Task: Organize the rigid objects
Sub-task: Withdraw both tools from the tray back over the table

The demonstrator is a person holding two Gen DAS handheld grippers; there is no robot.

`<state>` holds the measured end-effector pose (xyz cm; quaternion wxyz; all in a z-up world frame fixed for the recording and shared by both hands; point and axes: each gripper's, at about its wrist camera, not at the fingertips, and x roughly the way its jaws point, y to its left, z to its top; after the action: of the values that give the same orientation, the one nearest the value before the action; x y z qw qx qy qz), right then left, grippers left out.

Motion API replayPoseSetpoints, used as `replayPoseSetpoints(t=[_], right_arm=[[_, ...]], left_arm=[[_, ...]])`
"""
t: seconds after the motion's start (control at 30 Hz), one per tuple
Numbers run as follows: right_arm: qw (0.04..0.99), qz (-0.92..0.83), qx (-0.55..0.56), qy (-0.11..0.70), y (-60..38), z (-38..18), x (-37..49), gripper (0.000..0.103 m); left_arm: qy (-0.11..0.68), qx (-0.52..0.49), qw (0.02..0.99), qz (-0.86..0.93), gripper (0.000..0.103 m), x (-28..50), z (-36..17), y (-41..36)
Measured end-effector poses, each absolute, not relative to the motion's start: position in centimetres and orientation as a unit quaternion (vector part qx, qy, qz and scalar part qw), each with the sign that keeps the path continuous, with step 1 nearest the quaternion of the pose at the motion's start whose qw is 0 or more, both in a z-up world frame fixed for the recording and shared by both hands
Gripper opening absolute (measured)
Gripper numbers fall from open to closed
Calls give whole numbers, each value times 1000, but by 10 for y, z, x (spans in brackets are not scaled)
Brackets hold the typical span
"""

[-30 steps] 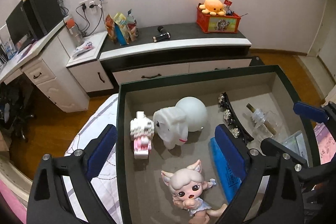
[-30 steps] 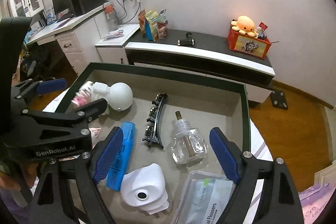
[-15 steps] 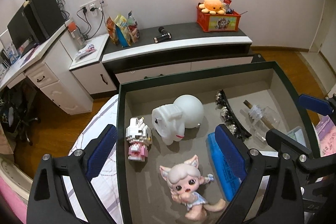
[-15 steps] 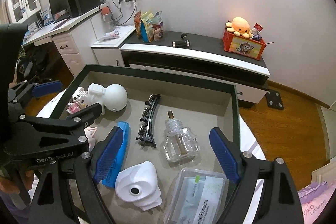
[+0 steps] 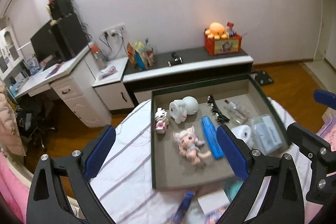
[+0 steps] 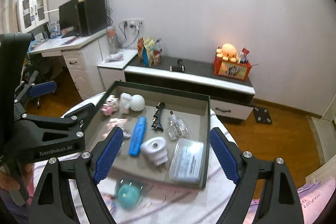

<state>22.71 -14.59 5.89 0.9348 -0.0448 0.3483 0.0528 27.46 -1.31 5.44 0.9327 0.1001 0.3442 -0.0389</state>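
Hovering, jaws wide and empty, left hand-held gripper and right hand-held gripper above the dark-rimmed grey cardboard tray on the striped bed, risking nudging the clear glass bottle against the black hair clip lying inside.

Black gripper frames, silver screws, blue textured fingers, "GenRobot.AI" lettering.

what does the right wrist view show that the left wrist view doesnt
Only the right wrist view: a clear dome with a teal ball on the bedsheet before the tray, and a white glass-door cabinet.

Only the left wrist view: a small white card below the tray.

Both: the dark-rimmed grey tray holding a blue highlighter, a black hair clip and a clear glass bottle; both grippers open and empty.
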Motion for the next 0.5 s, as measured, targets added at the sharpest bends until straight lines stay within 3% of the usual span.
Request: replayPoseSetpoints(t=[0.5], right_arm=[[960,55,-33,273,-136,90,61,86]], left_arm=[[243,63,968,-2,103,102,88,7]])
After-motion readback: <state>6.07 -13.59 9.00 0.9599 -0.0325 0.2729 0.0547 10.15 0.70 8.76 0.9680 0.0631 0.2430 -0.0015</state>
